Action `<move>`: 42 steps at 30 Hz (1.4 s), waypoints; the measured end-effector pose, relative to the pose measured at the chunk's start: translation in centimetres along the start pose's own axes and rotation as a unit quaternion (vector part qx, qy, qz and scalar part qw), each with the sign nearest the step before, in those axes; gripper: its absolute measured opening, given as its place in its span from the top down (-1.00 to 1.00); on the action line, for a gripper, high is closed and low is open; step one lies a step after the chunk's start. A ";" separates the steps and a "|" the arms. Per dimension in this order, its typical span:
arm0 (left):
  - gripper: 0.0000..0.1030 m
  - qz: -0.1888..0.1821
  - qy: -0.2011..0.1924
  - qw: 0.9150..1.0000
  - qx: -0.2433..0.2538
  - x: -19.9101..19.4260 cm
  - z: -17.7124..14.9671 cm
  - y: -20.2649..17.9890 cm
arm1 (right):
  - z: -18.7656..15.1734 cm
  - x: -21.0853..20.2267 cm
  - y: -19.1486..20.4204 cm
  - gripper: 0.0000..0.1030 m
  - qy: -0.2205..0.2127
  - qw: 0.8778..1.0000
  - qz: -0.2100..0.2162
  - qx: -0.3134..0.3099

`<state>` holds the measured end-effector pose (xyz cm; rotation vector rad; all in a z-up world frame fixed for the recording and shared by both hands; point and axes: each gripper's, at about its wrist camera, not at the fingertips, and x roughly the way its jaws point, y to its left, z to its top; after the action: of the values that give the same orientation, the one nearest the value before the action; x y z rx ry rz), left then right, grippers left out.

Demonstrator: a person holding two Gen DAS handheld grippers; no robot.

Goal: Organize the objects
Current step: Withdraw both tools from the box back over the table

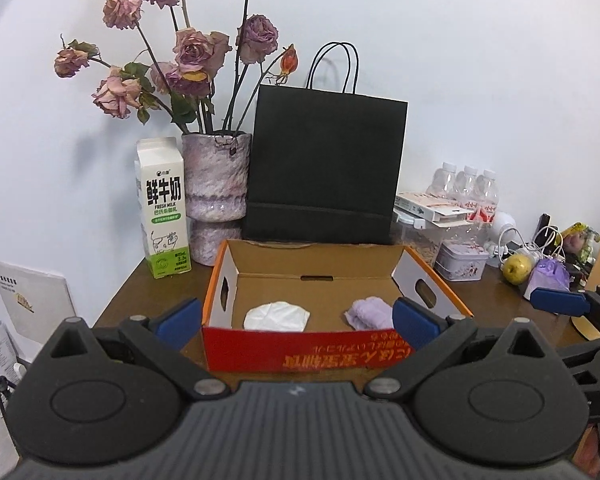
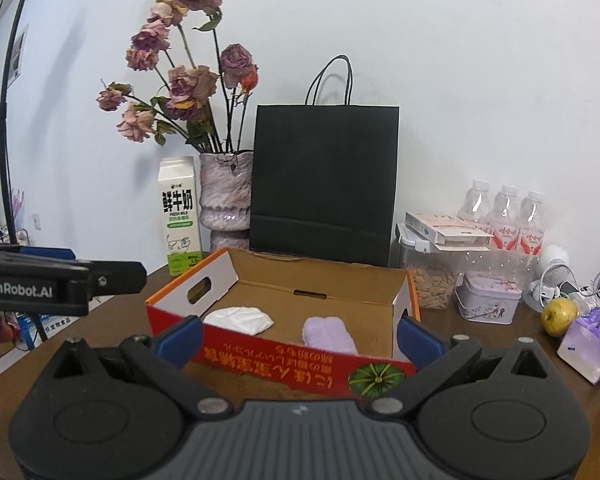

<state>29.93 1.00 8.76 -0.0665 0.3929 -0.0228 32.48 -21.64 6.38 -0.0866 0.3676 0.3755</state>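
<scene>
1. On the brown table [image 1: 148, 284], left wrist view: the left gripper [image 1: 296, 316] is spread wide and empty, its blue pads [image 1: 178, 316] flanking the near wall of an open box [image 1: 300, 354]. Inside on the box floor lie a white cloth [image 1: 277, 316] to the left and a purple cloth [image 1: 370, 313] to the right, apart from each other.

2. Same view, behind the box: a milk carton [image 1: 163, 210], a vase [image 1: 215, 196] of dried roses [image 1: 196, 52] and a black bag [image 1: 324, 168] stand along the wall. At the right edge, one blue pad of the right gripper [image 1: 560, 301] pokes in; its other finger is cut off here.

3. Right wrist view: the right gripper [image 2: 300, 338] is also spread and holding nothing, pads either side of the box [image 2: 276, 354] front. White cloth [image 2: 240, 319] and purple cloth [image 2: 330, 336] sit on the box floor. Only here a watermelon print shows on the red wall.

4. This view shows more of the right-hand clutter: three bottles [image 2: 504, 216], a tin [image 2: 488, 298], a yellow-green fruit [image 2: 559, 316], a purple pack [image 2: 592, 342]. The left gripper [image 2: 60, 280] appears side-on at left, its fingertips out of view.

5. Hard to read: the box lettering is upside down, and the cables at far right are a tangle.
</scene>
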 end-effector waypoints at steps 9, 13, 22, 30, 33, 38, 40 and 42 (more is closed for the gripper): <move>-1.00 0.006 0.012 1.000 -0.003 -2.5 -2.0 0.1 | -1.9 -2.9 0.9 -1.00 0.007 1.000 0.000 -0.003; -1.00 0.009 0.021 1.000 -0.004 -3.5 -3.1 0.3 | -2.8 -4.2 1.1 -1.00 0.008 1.000 0.001 -0.002; -1.00 0.015 0.045 0.999 0.007 -5.9 -5.9 0.4 | -5.8 -7.0 1.7 -1.00 0.027 1.000 0.001 -0.015; -1.00 0.023 0.071 0.997 0.019 -7.8 -8.6 0.1 | -9.8 -9.2 1.9 -1.00 0.063 0.998 0.000 -0.015; -1.00 0.021 0.080 0.996 0.022 -8.5 -9.6 0.0 | -10.9 -10.0 1.9 -1.00 0.072 0.997 0.001 -0.013; -1.00 0.021 0.100 0.994 0.031 -9.2 -11.4 -0.2 | -12.4 -11.3 2.0 -1.00 0.084 0.996 0.003 -0.008; -1.00 0.018 0.108 0.994 0.030 -9.5 -12.1 -0.2 | -13.0 -11.7 2.0 -1.00 0.088 0.996 0.005 -0.007; -1.00 0.014 0.116 0.993 0.031 -9.7 -12.7 -0.3 | -13.4 -12.0 2.0 -1.00 0.094 0.996 0.005 -0.005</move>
<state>16.10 0.30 0.76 0.0030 0.6243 -0.0152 16.87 -25.95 -1.75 -0.1308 0.5513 0.3803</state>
